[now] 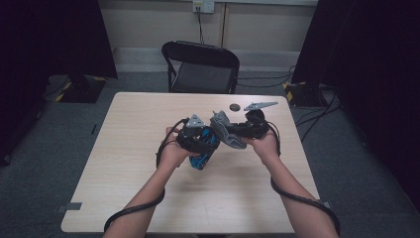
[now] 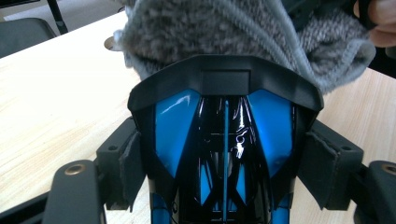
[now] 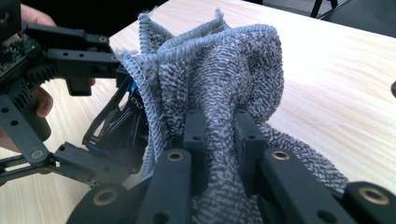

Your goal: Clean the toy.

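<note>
The grey cloth [image 2: 243, 32] hides the blue toy's [image 2: 224, 154] front (top edge crops it).

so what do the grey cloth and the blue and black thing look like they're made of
The grey cloth looks like looped terry or microfibre: fuzzy nap, stitched edge. The blue and black thing looks like hard glossy plastic, judging by sharp highlights, though its rim looks matte.

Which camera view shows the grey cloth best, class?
The right gripper view: the grey cloth shows its weave and stitched edges, pinched by the right tool. The left gripper view shows its underside behind the blue-and-black object; the high view shows a small grey bunch.
</note>
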`<action>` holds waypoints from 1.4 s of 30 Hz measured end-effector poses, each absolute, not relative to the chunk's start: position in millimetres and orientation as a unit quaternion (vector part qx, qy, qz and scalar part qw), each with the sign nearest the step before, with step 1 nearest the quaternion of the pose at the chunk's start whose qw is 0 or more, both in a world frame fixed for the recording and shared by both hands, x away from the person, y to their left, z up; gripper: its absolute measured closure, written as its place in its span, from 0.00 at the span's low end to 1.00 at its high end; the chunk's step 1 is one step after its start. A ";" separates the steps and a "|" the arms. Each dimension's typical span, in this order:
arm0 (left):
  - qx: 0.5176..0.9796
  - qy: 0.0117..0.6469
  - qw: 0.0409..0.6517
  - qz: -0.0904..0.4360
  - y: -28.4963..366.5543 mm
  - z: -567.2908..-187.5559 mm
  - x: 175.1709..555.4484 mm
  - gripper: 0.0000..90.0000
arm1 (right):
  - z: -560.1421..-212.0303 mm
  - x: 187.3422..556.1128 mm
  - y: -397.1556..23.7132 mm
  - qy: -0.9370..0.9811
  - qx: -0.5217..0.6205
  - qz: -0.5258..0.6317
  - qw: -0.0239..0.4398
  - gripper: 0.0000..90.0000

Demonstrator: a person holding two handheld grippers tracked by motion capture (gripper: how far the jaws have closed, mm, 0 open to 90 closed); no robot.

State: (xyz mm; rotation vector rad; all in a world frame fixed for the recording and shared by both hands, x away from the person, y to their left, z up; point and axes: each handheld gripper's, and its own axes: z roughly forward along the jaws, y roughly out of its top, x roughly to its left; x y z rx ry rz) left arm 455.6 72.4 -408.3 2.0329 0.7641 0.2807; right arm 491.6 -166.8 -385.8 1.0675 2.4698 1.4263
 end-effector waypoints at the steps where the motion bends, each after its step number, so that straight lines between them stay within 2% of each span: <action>1: 0.826 0.311 0.457 0.111 72.2 -408.7 455.9 0.28 | -386.7 490.9 -165.9 0.810 0.350 0.468 0.046 0.88; 42: 0.826 0.301 0.460 0.122 68.6 -392.7 460.1 0.28 | -421.6 480.9 -146.2 0.802 0.352 0.482 0.002 0.88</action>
